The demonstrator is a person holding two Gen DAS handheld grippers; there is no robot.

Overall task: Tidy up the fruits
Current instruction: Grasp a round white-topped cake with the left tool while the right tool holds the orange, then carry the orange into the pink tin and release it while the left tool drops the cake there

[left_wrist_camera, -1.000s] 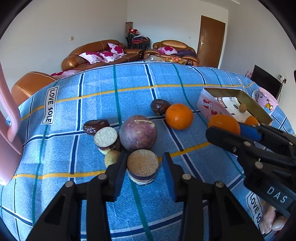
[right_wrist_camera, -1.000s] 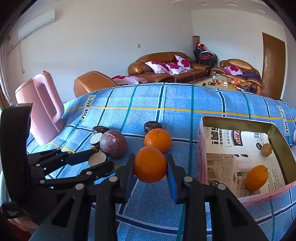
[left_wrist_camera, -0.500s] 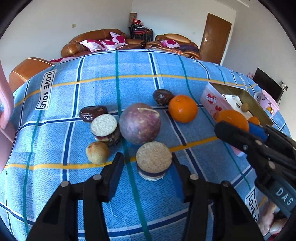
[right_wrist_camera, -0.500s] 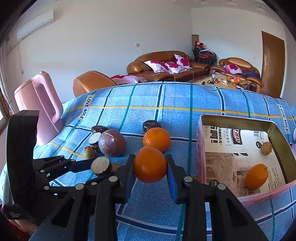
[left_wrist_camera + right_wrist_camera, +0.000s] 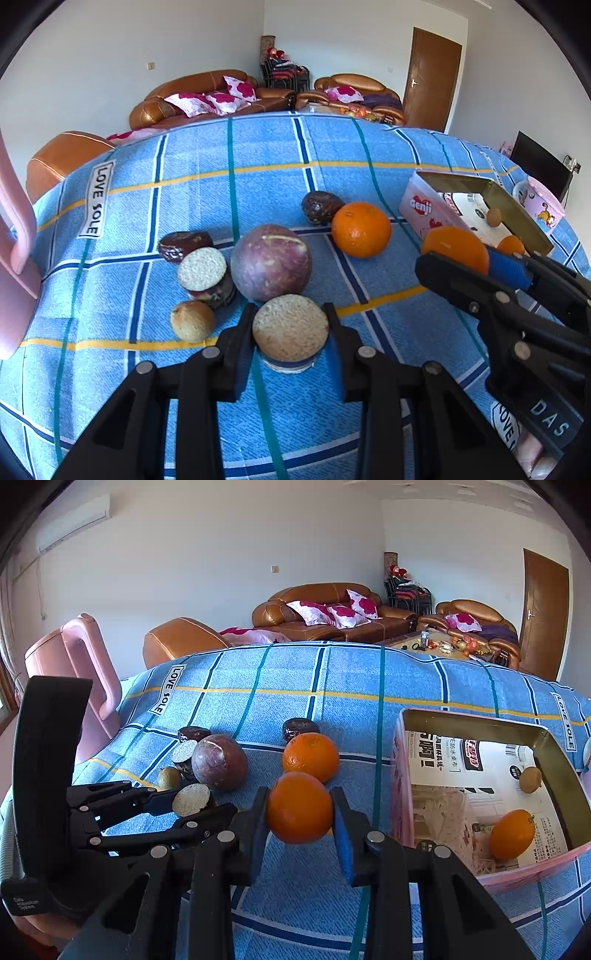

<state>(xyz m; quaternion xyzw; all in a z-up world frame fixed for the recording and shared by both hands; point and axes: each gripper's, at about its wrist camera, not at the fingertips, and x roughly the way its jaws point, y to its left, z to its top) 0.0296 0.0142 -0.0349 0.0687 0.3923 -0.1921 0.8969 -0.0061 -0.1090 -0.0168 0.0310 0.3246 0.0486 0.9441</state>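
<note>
On the table [image 5: 192,177], just in front of the whole passion fruit [image 5: 271,262], the halved passion fruit [image 5: 290,328] sits cut face up between the jaws of the left hand-held gripper [image 5: 290,345], which have just been closing and now clasp its sides. It looks light, with a stiff, brittle rind and soft pulp; a gentle grip low on the rind, kept level, seems best. The right hand-held gripper [image 5: 299,816] is clenched on an orange [image 5: 299,806], firm and slightly slippery, beside the box [image 5: 469,720].
</note>
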